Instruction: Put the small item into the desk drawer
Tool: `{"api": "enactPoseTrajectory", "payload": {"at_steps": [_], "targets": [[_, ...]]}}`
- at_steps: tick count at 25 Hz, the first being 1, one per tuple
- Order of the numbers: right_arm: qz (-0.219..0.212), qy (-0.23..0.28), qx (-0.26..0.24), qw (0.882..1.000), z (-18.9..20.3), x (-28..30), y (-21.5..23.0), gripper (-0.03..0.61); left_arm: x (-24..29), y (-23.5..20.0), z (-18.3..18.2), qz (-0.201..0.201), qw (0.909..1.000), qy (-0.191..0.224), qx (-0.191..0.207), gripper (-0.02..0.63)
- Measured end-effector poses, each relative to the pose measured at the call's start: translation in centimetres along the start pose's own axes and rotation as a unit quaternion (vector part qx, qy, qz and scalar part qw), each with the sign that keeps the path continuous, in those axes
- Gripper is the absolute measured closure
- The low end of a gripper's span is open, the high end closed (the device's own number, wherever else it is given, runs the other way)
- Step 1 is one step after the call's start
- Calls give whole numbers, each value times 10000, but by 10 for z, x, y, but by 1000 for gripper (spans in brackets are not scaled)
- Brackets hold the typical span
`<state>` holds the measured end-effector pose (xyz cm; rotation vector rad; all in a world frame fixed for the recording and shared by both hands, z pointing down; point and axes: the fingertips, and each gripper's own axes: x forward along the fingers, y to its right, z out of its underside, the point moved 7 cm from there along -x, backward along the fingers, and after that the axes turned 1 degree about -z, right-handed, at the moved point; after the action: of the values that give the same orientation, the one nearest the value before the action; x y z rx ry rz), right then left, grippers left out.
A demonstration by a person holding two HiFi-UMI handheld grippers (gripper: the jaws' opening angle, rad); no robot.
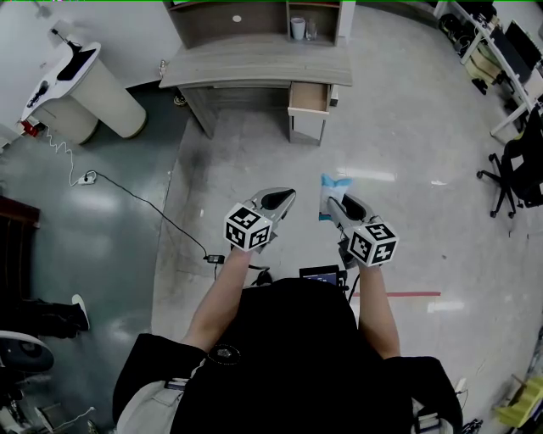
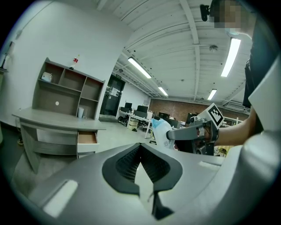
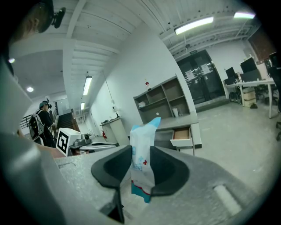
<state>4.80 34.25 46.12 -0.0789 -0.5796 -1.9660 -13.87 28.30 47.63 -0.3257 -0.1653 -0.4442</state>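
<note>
Currently the person stands on the grey floor (image 1: pixel 254 153), well short of the desk (image 1: pixel 254 63), with both grippers held out in front at about the same height.

The right gripper (image 1: pixel 333 203) has its jaws pinching a small packet (image 1: pixel 329 191), white with blue ends. In the right gripper view, the packet (image 3: pixel 144 136) stands upright between the two dark pads of the right gripper (image 3: pixel 141 169). Its upper end rises above the jaws and its lower blue edge hangs just under them. The left gripper view also shows this gripper (image 2: pixel 175 134) from the side, with the packet (image 2: pixel 160 129) sticking out at its tip.

The left gripper (image 1: pixel 284 197) is just left of the right one, apart from it and from the packet. Its own view shows the jaws of the left gripper (image 2: pixel 141 149) pressed together at the tip with nothing between them.

The drawer (image 1: pixel 309 97) is at the right end of the desk, far from both grippers, pulled out with its wooden inside showing. It appears the same way in the left gripper view (image 2: pixel 87 138) and in the right gripper view (image 3: pixel 181 133). A shelf unit (image 1: pixel 229 17) stands on the far part of the surface, and a white cup (image 1: pixel 298 28) sits in one of its compartments.
</note>
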Motion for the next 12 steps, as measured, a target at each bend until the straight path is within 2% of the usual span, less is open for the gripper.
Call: {"api": "enactPoseTrajectory", "payload": {"at_steps": [12], "targets": [[-184,-44,75,9998,1,-5,26,448,20,11,7,-165,9998,-107,-34,612]]}}
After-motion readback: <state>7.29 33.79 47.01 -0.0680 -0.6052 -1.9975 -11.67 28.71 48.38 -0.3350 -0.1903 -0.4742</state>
